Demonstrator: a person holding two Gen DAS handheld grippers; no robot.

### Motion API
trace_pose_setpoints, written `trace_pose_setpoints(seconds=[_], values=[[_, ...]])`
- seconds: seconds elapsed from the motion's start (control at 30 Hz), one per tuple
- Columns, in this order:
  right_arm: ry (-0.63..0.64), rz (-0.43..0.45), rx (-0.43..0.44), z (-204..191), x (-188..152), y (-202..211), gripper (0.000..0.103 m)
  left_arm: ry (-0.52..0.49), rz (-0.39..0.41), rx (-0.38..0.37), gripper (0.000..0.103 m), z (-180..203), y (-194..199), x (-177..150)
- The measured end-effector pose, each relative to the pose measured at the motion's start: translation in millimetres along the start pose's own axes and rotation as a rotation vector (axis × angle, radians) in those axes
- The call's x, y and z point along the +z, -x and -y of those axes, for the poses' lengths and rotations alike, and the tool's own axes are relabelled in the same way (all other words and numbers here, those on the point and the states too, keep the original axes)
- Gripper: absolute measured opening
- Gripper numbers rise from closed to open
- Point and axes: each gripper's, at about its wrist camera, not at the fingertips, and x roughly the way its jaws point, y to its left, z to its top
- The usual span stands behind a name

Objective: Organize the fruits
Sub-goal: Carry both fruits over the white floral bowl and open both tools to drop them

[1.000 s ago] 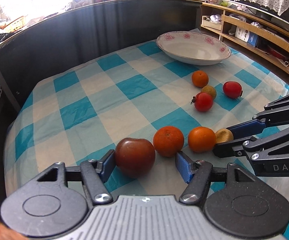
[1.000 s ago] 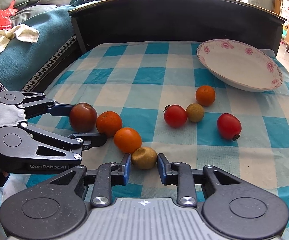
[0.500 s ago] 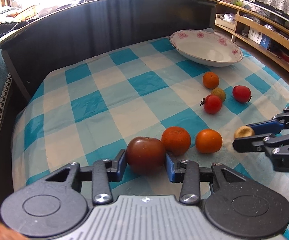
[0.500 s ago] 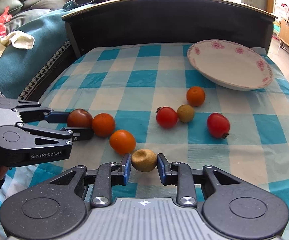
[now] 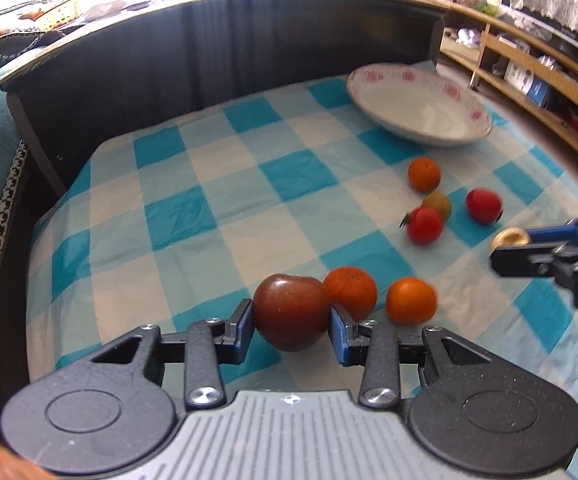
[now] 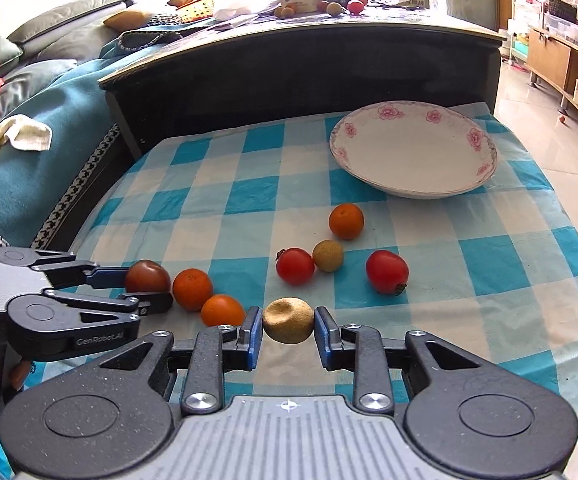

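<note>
Near the front edge of the blue-and-white checked surface (image 6: 249,200), the left gripper (image 5: 291,326) is clenching a dark red-brown round tomato (image 5: 291,311), its blue pads pressing both sides of the fruit. Just to the right, the right gripper (image 6: 288,332) is grasping a small tan, dimpled round fruit (image 6: 288,320) in the same way. Whether either fruit is clear of the cloth is hard to tell.

Two orange mandarins (image 6: 192,289) are lying beside the held tomato, the nearer one touching it or nearly so. Toward the middle of the surface a loose cluster is sitting: another small mandarin (image 6: 346,221), a yellowish-brown round fruit (image 6: 328,255) and two bright red tomatoes (image 6: 295,266).

The white shallow bowl with pink flowers on its rim (image 6: 473,136) is resting at the far right corner, holding nothing. It lies ahead and to the right of both grippers, well apart from them, and the right gripper is the nearer one. The likely carry to it is passing over the middle cluster, so both fruits probably need lifting first.
</note>
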Motion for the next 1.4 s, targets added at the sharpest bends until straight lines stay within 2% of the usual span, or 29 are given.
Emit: trace_pose_setpoints(seconds=[0.27, 0.5, 0.83, 1.07, 1.4], values=[[-0.052, 0.009, -0.028, 17.2, 19.1, -5.6, 0.023, -0.003, 0.038, -0.076, 0.047, 15.3, -5.2, 33.4], [-0.061, 0.045, -0.055, 34.9, 46.7, -5.3, 0.023, -0.028, 0.051, -0.12, 0.047, 28.8, -20.5, 67.6], [-0.091, 0.071, -0.107, 66.2, 76.9, -27.9, 0.023, -0.056, 0.066, -0.162, 0.047, 55.7, -50.8, 106.8], [-0.083, 0.074, -0.129, 81.8, 89.0, -39.6, 0.023, -0.102, 0.077, -0.161, 0.047, 73.9, -73.6, 127.2], [-0.089, 0.055, -0.152, 95.7, 94.1, -59.1, 0.023, -0.102, 0.09, -0.161, 0.047, 76.4, -89.7, 137.0]])
